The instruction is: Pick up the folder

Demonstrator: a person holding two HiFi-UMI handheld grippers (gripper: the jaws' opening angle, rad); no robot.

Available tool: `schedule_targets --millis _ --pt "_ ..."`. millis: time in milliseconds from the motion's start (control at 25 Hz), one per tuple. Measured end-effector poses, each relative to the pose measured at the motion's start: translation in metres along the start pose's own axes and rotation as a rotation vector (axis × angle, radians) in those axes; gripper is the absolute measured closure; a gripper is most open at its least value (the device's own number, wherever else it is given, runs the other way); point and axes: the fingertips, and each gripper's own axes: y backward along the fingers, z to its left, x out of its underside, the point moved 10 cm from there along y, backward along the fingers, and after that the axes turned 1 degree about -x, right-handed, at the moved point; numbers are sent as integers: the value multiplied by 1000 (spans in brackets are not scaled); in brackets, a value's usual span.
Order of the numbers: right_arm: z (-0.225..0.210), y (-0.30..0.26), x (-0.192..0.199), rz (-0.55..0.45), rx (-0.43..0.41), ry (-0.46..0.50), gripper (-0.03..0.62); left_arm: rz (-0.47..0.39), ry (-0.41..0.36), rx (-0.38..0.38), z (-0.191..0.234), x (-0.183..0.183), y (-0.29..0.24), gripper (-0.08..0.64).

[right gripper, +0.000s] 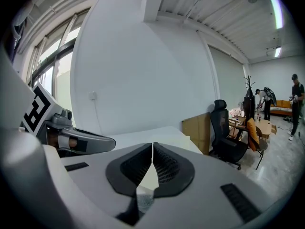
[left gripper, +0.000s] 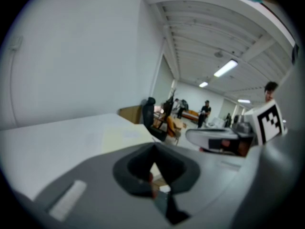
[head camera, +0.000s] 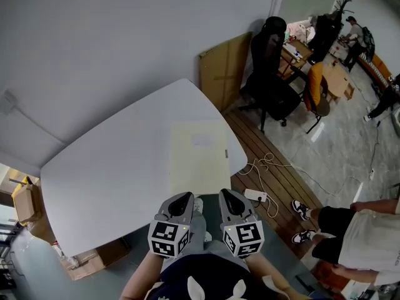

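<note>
A pale yellow folder [head camera: 199, 157] lies flat on the white table [head camera: 112, 174], near its right edge. In the left gripper view the folder [left gripper: 125, 138] shows just beyond the jaws. My left gripper [head camera: 185, 198] hangs at the table's near edge, shut and empty. Beside it on the right, my right gripper [head camera: 225, 195] is also shut with nothing held. Both point toward the folder's near edge, a little short of it. In the right gripper view the jaws [right gripper: 152, 147] meet with the tabletop [right gripper: 143, 138] beyond.
A cardboard sheet [head camera: 224, 70] leans on the wall past the table. Black office chair [head camera: 270, 74] and an orange chair [head camera: 317, 87] stand at the right. A power strip and white cable [head camera: 259, 195] lie on the wooden floor strip. A person [head camera: 350, 230] sits at lower right.
</note>
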Motion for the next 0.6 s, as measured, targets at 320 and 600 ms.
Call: schedule_targets --millis 320,600 --pt "-9 -20 -2 39 -9 -8 581 21 2 -11 15 -3 -18 555" --pt "-23 -35 -6 84 -9 -20 580 44 14 -7 23 -10 -33 549"
